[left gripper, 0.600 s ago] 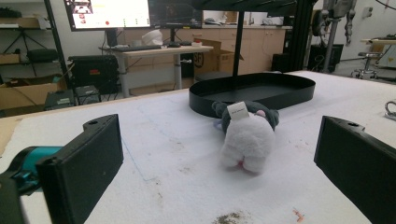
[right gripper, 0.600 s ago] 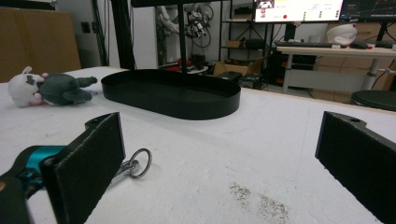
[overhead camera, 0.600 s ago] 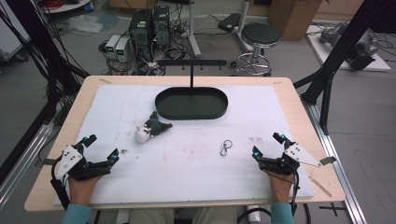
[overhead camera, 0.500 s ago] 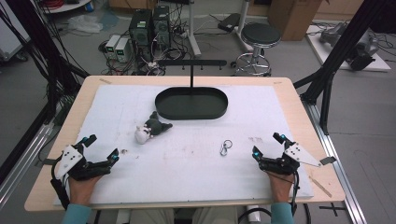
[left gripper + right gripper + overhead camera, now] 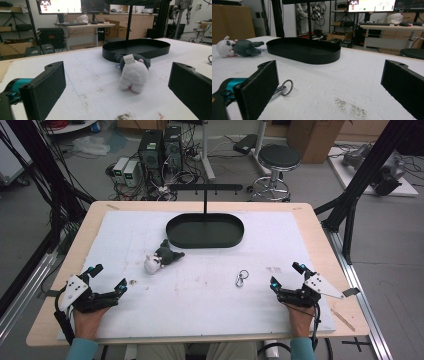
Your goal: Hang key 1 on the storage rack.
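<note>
High view shows nothing started: the left gripper (image 5: 107, 277) and right gripper (image 5: 286, 274) rest near the table's front edge, jaws wide apart and empty. The plush toy (image 5: 161, 257) and key ring (image 5: 241, 278) lie outside the black tray (image 5: 205, 231), both untouched.

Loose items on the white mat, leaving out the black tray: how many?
2. A plush toy lies left of centre, just in front of the tray; a metal key clip lies right of centre, nearer the right gripper.
</note>
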`<state>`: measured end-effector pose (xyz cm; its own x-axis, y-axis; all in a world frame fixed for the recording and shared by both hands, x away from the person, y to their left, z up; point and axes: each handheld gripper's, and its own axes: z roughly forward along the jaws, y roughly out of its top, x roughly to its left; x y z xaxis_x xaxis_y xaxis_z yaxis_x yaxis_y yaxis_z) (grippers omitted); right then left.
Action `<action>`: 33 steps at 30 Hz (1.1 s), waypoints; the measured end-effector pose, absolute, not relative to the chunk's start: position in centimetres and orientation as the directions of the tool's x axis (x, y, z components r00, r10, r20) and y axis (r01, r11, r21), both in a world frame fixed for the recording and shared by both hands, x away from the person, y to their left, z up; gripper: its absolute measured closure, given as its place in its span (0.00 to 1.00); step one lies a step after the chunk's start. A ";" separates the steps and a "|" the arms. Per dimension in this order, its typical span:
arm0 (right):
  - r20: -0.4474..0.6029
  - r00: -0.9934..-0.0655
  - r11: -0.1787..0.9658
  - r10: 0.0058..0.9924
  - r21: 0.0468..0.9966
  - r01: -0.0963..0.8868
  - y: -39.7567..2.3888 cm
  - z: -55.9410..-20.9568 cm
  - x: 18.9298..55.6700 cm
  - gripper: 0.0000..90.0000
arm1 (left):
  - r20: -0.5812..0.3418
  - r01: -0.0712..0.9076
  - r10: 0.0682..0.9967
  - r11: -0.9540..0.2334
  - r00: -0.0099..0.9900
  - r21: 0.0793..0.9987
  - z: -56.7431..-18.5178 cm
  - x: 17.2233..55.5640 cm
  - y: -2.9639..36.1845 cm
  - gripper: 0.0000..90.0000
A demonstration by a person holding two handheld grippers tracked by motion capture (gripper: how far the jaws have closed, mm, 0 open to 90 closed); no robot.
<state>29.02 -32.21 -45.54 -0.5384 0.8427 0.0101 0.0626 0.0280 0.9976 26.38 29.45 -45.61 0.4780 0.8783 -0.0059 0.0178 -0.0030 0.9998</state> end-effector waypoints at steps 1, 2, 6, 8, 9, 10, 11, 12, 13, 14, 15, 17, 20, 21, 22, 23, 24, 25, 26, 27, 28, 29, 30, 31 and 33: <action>0.016 -0.539 0.025 0.842 0.997 0.069 -32.2 -45.5 29.0 0.01 | -0.008 0.018 0.879 -0.001 0.477 1.000 -45.6 26.4 29.5 0.02; 0.014 -0.540 0.027 0.842 0.997 0.068 -32.2 -45.5 29.0 0.01 | -0.008 0.018 0.879 -0.001 0.477 1.000 -45.6 26.4 29.5 0.02; 0.015 -0.539 0.027 0.842 0.997 0.069 -32.2 -45.5 29.0 0.01 | 0.002 0.042 0.874 -0.025 0.487 0.999 -45.4 26.5 29.4 0.02; 0.014 -0.539 0.027 0.842 0.997 0.068 -32.2 -45.5 29.0 0.01 | 0.006 0.045 0.869 -0.033 0.494 0.998 -45.2 26.5 29.4 0.02; 0.014 -0.540 0.028 0.842 0.997 0.069 -32.2 -45.5 29.0 0.01 | 0.008 0.039 0.867 -0.031 0.498 0.999 -44.8 26.6 29.3 0.02; 0.014 -0.540 0.028 0.842 0.997 0.069 -32.2 -45.5 29.0 0.01 | 0.008 0.039 0.867 -0.031 0.498 0.999 -44.8 26.6 29.3 0.02; 0.015 -0.540 0.027 0.842 0.997 0.069 -32.2 -45.5 29.0 0.01 | 0.009 0.039 0.866 -0.033 0.500 0.999 -44.5 26.6 29.3 0.02; 0.014 -0.540 0.028 0.842 0.997 0.069 -32.2 -45.5 29.0 0.01 | 0.019 0.041 0.865 -0.046 0.502 0.998 -44.2 26.7 29.3 0.02; 0.014 -0.540 0.028 0.842 0.997 0.069 -32.2 -45.5 29.0 0.01 | 0.025 0.043 0.865 -0.053 0.502 0.998 -44.0 26.8 29.2 0.02; 0.014 -0.540 0.028 0.842 0.997 0.069 -32.2 -45.5 29.0 0.01 | 0.030 0.049 0.862 -0.063 0.505 0.997 -43.4 27.0 29.1 0.02; 0.014 -0.540 0.028 0.842 0.997 0.069 -32.2 -45.5 29.0 0.01 | 0.030 0.049 0.862 -0.063 0.505 0.997 -43.4 27.0 29.1 0.02; 0.014 -0.539 0.028 0.842 0.997 0.069 -32.2 -45.5 29.0 0.01 | 0.029 0.059 0.858 -0.069 0.512 0.996 -42.8 27.3 28.9 0.02; 0.013 -0.539 0.028 0.842 0.997 0.069 -32.2 -45.5 29.0 0.01 | 0.052 0.098 0.851 -0.120 0.523 0.988 -41.5 28.2 28.5 0.02; 0.014 -0.539 0.028 0.842 0.997 0.069 -32.2 -45.5 29.0 0.01 | 0.055 0.109 0.847 -0.131 0.528 0.985 -41.2 28.4 28.3 0.02; 0.012 -0.539 0.029 0.842 0.997 0.067 -32.2 -45.5 29.0 0.01 | 0.055 0.109 0.847 -0.131 0.528 0.985 -41.2 28.4 28.3 0.02; 0.013 -0.539 0.028 0.842 0.997 0.069 -32.2 -45.5 29.0 0.01 | 0.060 0.115 0.845 -0.142 0.531 0.983 -40.8 28.6 28.2 0.02; 0.015 -0.539 0.026 0.842 0.997 0.068 -32.2 -45.5 29.0 0.01 | 0.065 0.122 0.842 -0.154 0.535 0.980 -40.5 28.8 28.1 0.02; 0.016 -0.540 0.025 0.842 0.997 0.068 -32.2 -45.5 29.0 0.01 | 0.077 0.130 0.841 -0.172 0.535 0.977 -40.1 29.1 28.0 0.02; 0.013 -0.539 0.027 0.842 0.997 0.065 -32.2 -45.5 29.0 0.01 | 0.087 0.145 0.839 -0.193 0.537 0.970 -39.5 29.6 27.8 0.02; 0.015 -0.540 0.027 0.841 0.997 0.069 -32.2 -45.6 29.0 0.01 | 0.087 0.145 0.839 -0.193 0.537 0.970 -39.5 29.6 27.8 0.02; 0.013 -0.540 0.027 0.842 0.997 0.065 -32.2 -45.5 29.0 0.01 | 0.091 0.159 0.834 -0.209 0.544 0.965 -38.9 30.2 27.5 0.02; 0.012 -0.540 0.028 0.842 0.997 0.066 -32.2 -45.5 29.0 0.01 | 0.091 0.159 0.834 -0.209 0.544 0.965 -38.9 30.2 27.5 0.02; 0.016 -0.540 0.025 0.841 0.997 0.069 -32.2 -45.6 29.0 0.01 | 0.104 0.185 0.831 -0.241 0.547 0.953 -38.4 30.7 27.2 0.02; 0.016 -0.540 0.025 0.841 0.997 0.069 -32.2 -45.6 29.0 0.01 | 0.104 0.185 0.831 -0.241 0.547 0.953 -38.4 30.7 27.2 0.02; 0.015 -0.541 0.026 0.841 0.997 0.068 -32.2 -45.6 29.0 0.01 | 0.112 0.217 0.813 -0.281 0.571 0.935 -37.8 31.6 26.6 0.02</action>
<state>28.98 -32.17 -45.55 -0.5406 0.8412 0.0149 0.0684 0.0263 0.9973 31.58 26.56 -37.81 0.5714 0.8130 0.1116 0.2172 -0.2810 0.9348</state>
